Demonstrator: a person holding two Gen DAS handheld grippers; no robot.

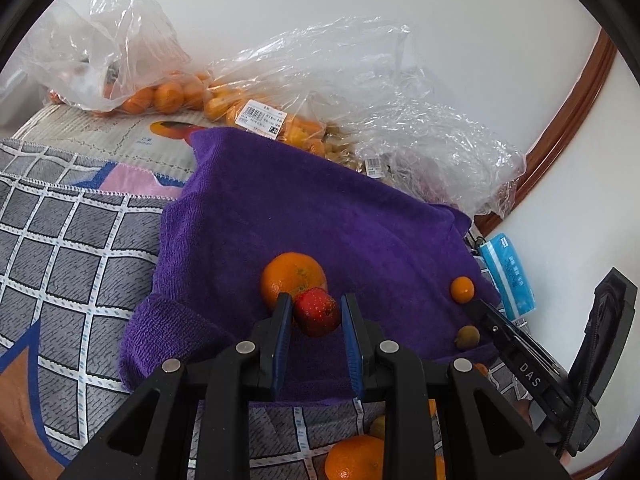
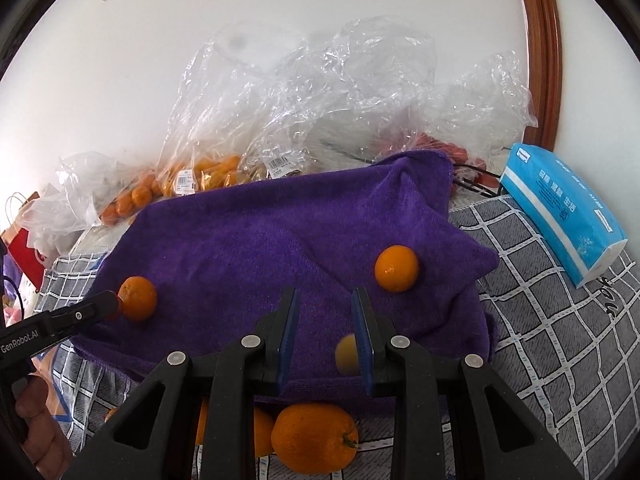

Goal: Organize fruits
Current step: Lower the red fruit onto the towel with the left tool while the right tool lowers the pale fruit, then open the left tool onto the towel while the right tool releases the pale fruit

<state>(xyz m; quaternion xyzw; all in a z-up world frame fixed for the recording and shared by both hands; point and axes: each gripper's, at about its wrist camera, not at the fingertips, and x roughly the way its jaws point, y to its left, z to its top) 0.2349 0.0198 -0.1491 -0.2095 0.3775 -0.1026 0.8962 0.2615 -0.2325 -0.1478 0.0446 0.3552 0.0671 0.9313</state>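
Left gripper (image 1: 316,312) is clamped on a red fruit (image 1: 317,312) beside an orange (image 1: 293,278) — mid purple towel (image 1: 320,208). Right gripper (image 2: 325,320) is closed, empty, at the towel's near edge — far half open.

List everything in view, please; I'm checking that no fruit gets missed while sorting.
towel: one, purple, over the blanket
blanket: one, grey checked, underneath
oranges: orange, two on towel, at least two below its front edge
small fruit: one, yellow-brown, towel's right side
red fruit: one, red, gripped beside an orange
plastic bags: several, clear, by the wall
tissue pack: one, blue, right of towel
left hand-held gripper: one, black, shut on the red fruit
right hand-held gripper: one, black, shut, over the towel
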